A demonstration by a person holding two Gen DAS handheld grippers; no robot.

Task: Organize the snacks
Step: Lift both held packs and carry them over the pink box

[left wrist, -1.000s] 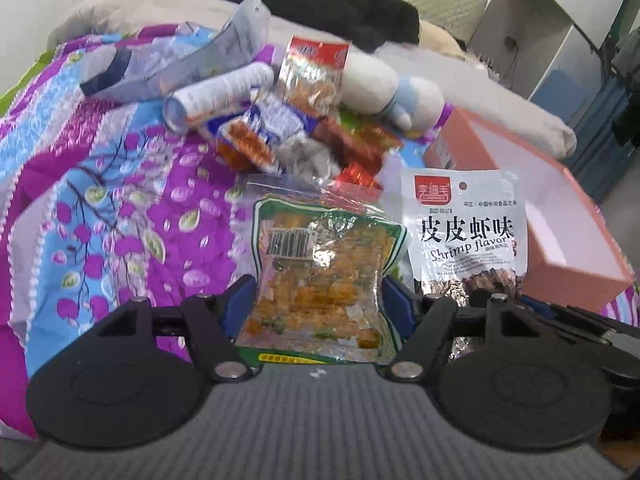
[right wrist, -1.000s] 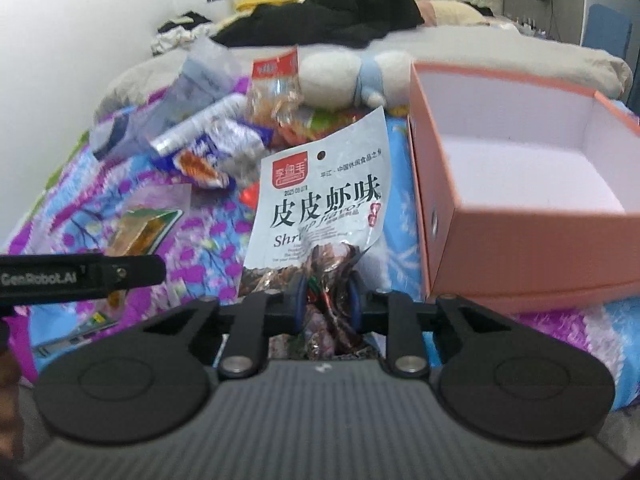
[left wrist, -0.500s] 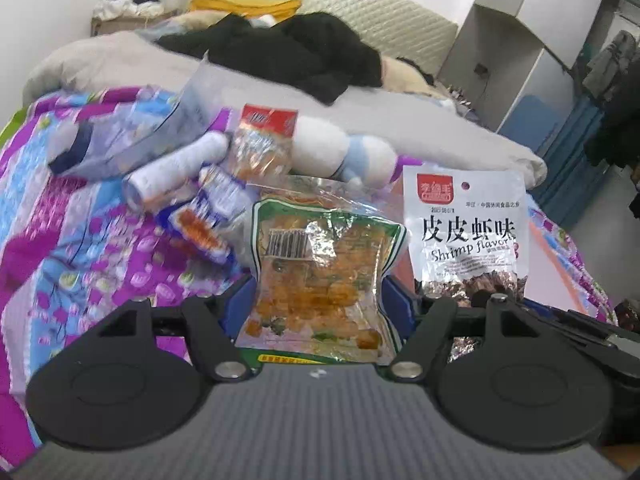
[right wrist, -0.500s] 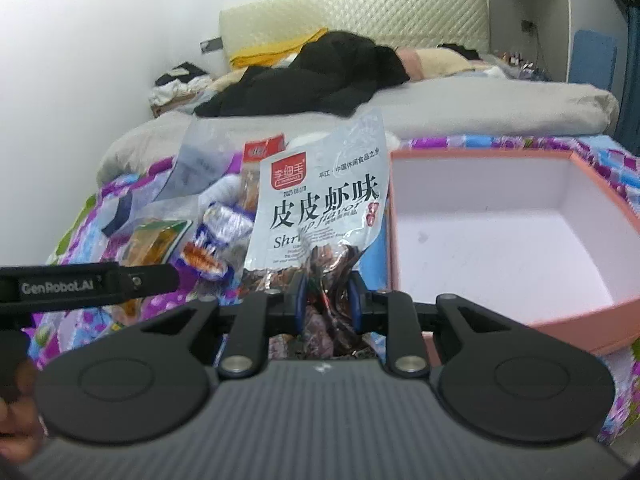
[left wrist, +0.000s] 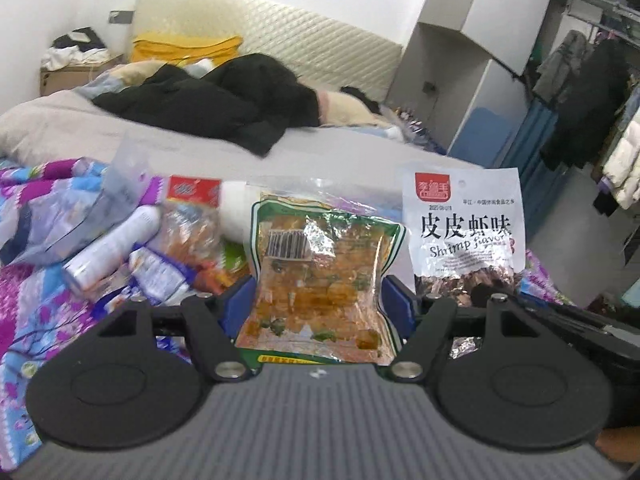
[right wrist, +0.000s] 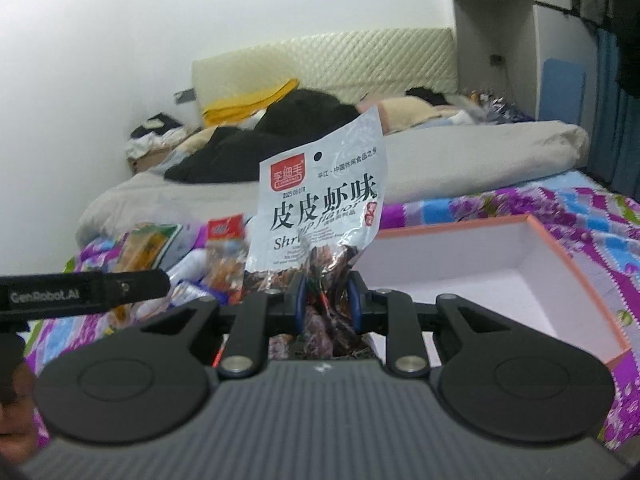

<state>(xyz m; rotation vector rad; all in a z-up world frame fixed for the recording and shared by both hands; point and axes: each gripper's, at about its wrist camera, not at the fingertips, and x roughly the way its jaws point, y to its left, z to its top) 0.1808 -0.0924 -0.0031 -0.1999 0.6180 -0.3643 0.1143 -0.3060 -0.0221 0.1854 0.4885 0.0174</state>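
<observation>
- Bed [left wrist: 168, 148] background: floral quilt [left wrist: 36, 300], loose snack pile [left wrist: 160, 252] far left.
- left gripper [left wrist: 316, 300]: jaws clamped on orange snack bag [left wrist: 320, 280], held upright above quilt.
- right gripper [right wrist: 326, 304]: jaws gripping shrimp-flavor bag [right wrist: 320, 208], just left of pink box [right wrist: 500, 272].

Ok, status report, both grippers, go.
Left gripper shut on green-edged snack bag. Right gripper shut on shrimp-flavor packet. Pink box open, nothing blocking.
</observation>
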